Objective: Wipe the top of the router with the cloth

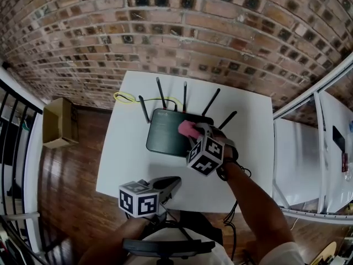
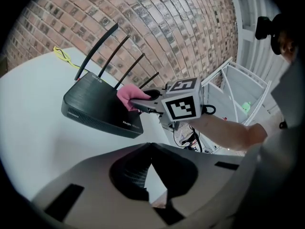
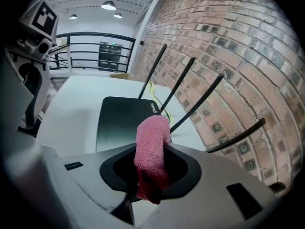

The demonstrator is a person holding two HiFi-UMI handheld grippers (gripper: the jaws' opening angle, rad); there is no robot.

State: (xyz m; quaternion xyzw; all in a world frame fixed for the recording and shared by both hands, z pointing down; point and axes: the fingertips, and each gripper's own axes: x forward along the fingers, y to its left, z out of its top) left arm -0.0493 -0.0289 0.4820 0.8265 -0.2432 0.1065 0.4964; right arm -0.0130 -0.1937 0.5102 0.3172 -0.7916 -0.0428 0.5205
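Note:
A black router (image 1: 168,132) with several upright antennas lies on the white table (image 1: 127,164); it also shows in the left gripper view (image 2: 100,106) and the right gripper view (image 3: 121,120). My right gripper (image 1: 194,132) is shut on a folded pink cloth (image 1: 187,128), held over the router's right rear part; whether the cloth touches the top I cannot tell. The cloth (image 3: 151,159) stands pinched between the jaws, and shows as a pink wad (image 2: 126,96) from the left. My left gripper (image 1: 172,184) hovers near the table's front edge, jaws together and empty.
A yellow cable (image 1: 126,97) loops behind the router. A brick wall (image 1: 182,32) runs behind the table. A cardboard box (image 1: 59,123) sits on the wood floor at the left, by a black railing (image 1: 14,148). A white frame (image 1: 309,148) stands at the right.

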